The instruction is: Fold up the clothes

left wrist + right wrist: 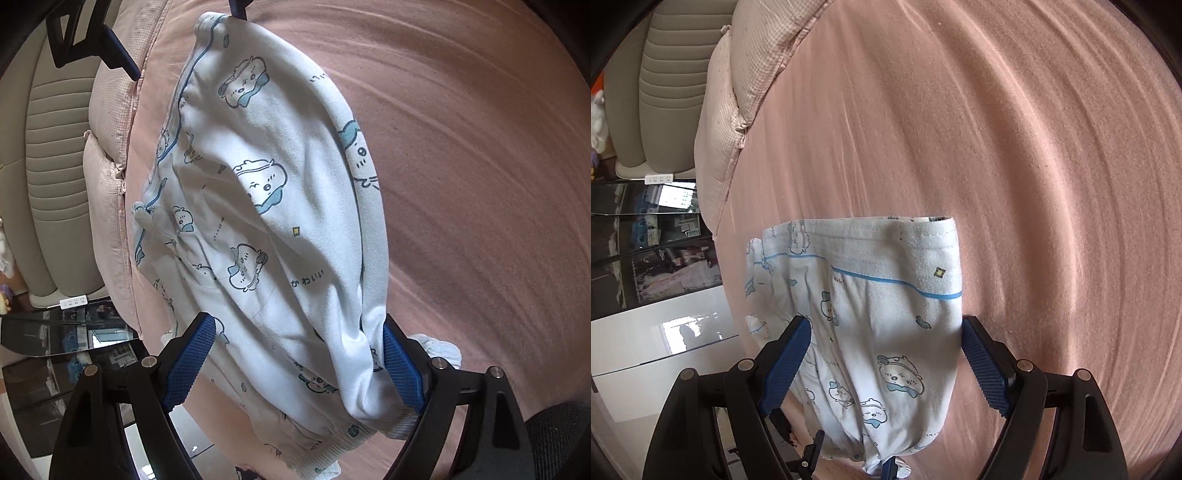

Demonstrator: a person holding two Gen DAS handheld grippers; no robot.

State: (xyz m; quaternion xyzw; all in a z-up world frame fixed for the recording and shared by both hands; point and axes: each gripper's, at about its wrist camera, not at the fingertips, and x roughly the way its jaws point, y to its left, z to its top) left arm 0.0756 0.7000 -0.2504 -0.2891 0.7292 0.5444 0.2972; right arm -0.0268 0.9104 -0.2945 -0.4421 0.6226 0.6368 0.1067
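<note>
From the left wrist view, we note the white printed garment (280,206) lying on the pink bed sheet (480,147), its long axis running from the near cuff toward the far waistband, beside the pillow (110,147). The left gripper (295,365) angles downward, jaws spread wide, cloth between them but unclamped. From the right wrist view, we find the garment (886,314) extending away toward its waistband; the right gripper (882,362) tilts downward, jaws apart, straddling the fabric.
</note>
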